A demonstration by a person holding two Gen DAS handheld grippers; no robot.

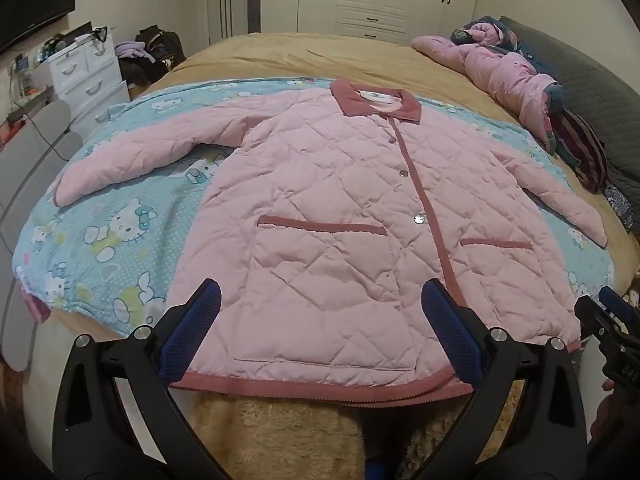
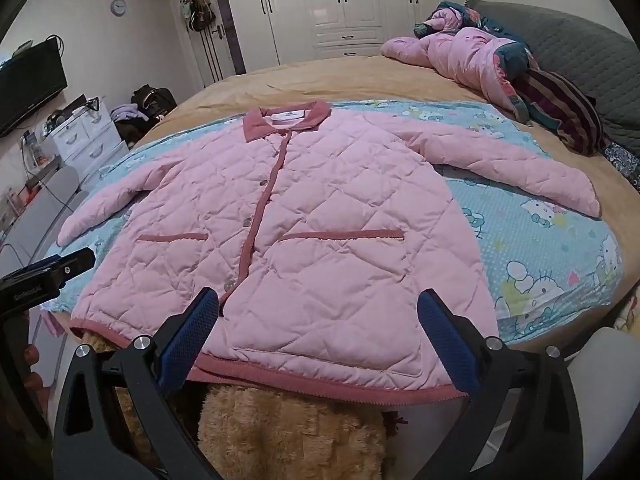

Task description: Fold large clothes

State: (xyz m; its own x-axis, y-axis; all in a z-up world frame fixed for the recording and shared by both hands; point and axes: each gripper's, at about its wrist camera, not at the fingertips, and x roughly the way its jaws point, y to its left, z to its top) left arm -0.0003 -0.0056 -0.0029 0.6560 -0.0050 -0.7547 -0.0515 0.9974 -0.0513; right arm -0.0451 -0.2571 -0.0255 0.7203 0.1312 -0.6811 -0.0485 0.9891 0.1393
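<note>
Pink quilted jacket [image 1: 320, 208] lay flat on bed [image 1: 304, 54], hem just beyond left gripper [image 1: 322, 328] and right gripper [image 2: 320, 330]; both stood wide open, empty.

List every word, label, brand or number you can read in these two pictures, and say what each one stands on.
"GenRobot.AI", faint: on the left gripper body, seen in the right wrist view.
Digits on the right gripper: blurred, unreadable.
Collar label of the pink quilted jacket: too small to read.

Tan-covered bed [image 1: 320, 56] under a blue cartoon sheet [image 1: 132, 216], pink quilted jacket [image 1: 320, 200] flat on top
</note>
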